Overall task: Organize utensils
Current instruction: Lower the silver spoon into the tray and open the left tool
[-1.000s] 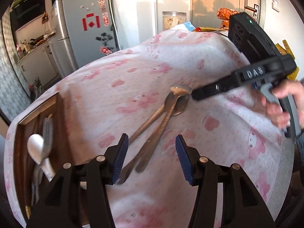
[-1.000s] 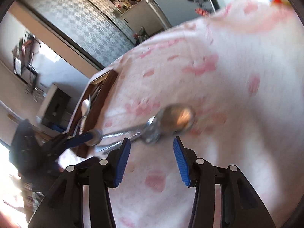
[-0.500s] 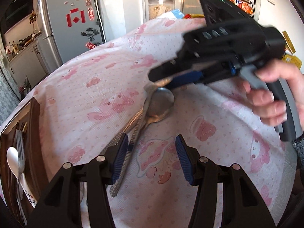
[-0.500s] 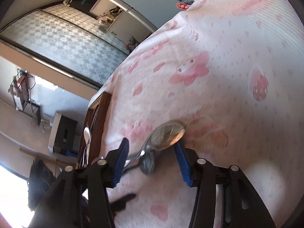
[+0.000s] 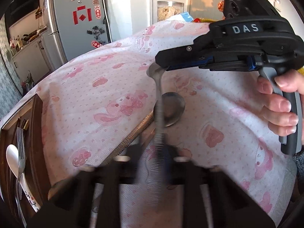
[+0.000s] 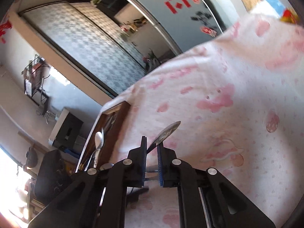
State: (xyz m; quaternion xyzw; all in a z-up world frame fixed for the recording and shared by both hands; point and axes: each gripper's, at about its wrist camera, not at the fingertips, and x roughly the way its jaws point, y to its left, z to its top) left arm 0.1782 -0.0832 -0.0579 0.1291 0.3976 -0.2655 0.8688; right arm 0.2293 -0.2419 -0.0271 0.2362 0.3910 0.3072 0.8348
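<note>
Above the pink-printed tablecloth (image 5: 117,79), the right gripper (image 6: 152,148) is pinched nearly closed on a metal spoon (image 6: 168,131) just behind its bowl, so the handle hangs down toward the near edge. A second spoon (image 5: 172,110) lies on the cloth beneath it. At far left sits the wooden utensil tray (image 5: 36,125), already holding a fork (image 5: 20,148) and a white spoon (image 5: 11,156). The left gripper (image 5: 152,163) is too blurred to tell how wide it stands. To do this carry well, I judge the grip should stay firm, the dangling handle be kept clear of the tray's wall, and the spoon be laid lengthwise beside its fellows.
</note>
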